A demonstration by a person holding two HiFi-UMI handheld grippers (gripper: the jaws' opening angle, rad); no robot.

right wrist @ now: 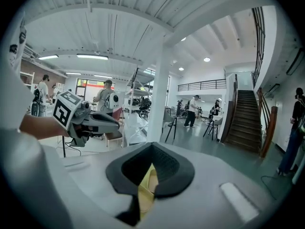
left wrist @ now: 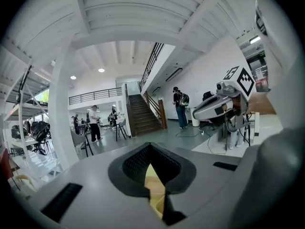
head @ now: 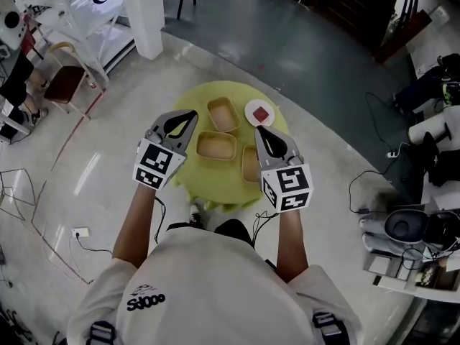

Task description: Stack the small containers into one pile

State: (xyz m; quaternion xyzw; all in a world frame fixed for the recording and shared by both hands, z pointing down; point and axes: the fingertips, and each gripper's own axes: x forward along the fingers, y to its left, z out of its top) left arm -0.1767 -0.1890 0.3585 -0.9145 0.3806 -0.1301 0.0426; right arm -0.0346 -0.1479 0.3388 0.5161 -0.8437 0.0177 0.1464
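While left tool [head: 192,113], right tool [head: 259,130] hover clenched, empty, three tan rectangular containers [head: 216,146] lie unstacked.

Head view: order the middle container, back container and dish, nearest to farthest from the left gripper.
1. Middle container, just right of the left gripper.
2. Back container, ahead and right; almost a tie with the first.
3. Dish, far right.

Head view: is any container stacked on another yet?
No, the far container, the middle container and the near container lie side by side on the table, none on another.
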